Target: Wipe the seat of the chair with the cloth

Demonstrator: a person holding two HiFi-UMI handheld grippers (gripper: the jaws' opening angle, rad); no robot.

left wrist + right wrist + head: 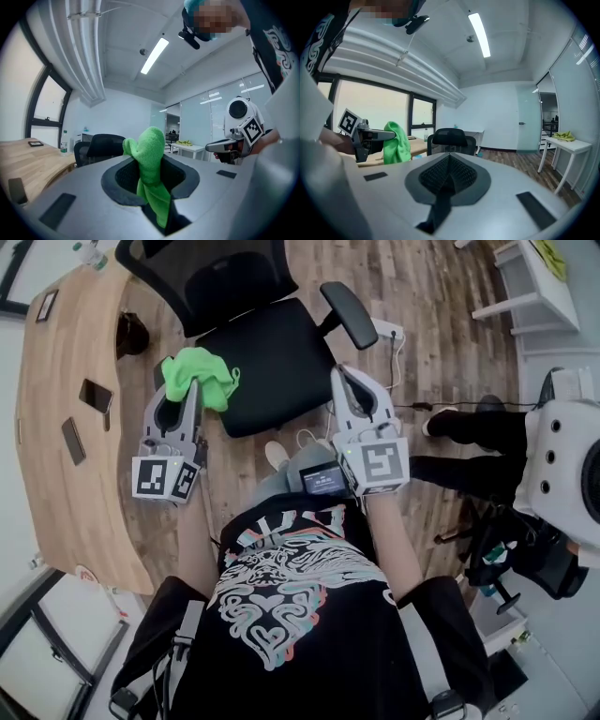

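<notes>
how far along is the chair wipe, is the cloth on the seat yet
Done: the green cloth is picked up, clamped in the left gripper. In hand: it hangs in the air by the left edge of the seat, apparently not touching. The right gripper is shut and empty. Left: lowering the cloth and wiping the seat.

A green cloth [199,377] is gripped at the tip of the left gripper [187,395], at the 9 o'clock edge of the black chair seat [272,362]. The right gripper [345,379] is held at the seat's 3 o'clock edge.
</notes>
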